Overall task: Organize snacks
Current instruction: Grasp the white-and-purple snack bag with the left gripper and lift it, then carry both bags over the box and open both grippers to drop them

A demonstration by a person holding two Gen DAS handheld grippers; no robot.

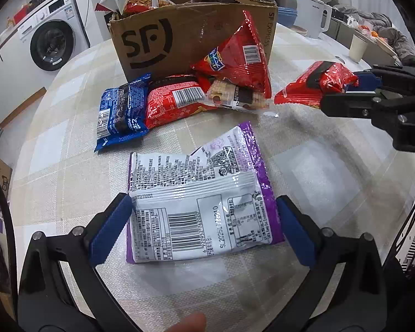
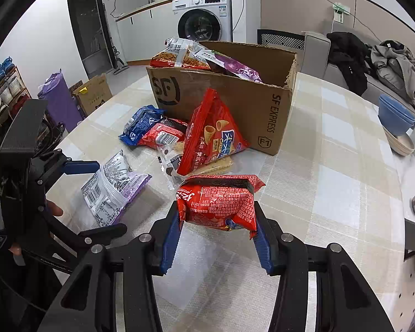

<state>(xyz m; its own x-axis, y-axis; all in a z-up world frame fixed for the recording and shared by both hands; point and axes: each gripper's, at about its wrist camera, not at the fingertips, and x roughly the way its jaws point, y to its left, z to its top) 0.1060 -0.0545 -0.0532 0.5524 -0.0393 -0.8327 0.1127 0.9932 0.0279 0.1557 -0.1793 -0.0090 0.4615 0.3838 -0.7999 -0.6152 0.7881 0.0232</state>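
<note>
Partway through. Cardboard box (image 2: 229,105) sits open on the tabletop (image 2: 332,166), already holding a few bags: an orange noodle-type pack (image 2: 179,55) sticking up at the back left corner and a purple bag (image 2: 238,69) lying across the top edge. Can't see deeper inside.

Still out on the tabletop, in front of the box:
- blue packet (image 1: 121,113), lying flat
- red packet (image 1: 174,102) with barcode up, just beside the blue one, touching it
- clear-wrapped biscuit pack (image 1: 235,96), partly under the triangle bag
- red triangle bag (image 2: 213,135) leaning against the box front
- purple-and-white packet (image 1: 199,202), back side up, well clear of the pile

Right tool (image 2: 217,235): pinching a red snack bag (image 2: 221,202), pads pressed into both sides, bag crumpled between them and lifted off the tabletop. From the left camera it hangs to the right of the pile, not over the box yet.

Left tool (image 1: 204,227): spread wide, 1 pad on each side of the purple-and-white packet. The left pad is at the packet edge, the right one just beside it; no squeeze visible.

My read: 1 bag in transit, 1 about to be picked, 4 more untouched. So most of the loose stuff is still left.
</note>
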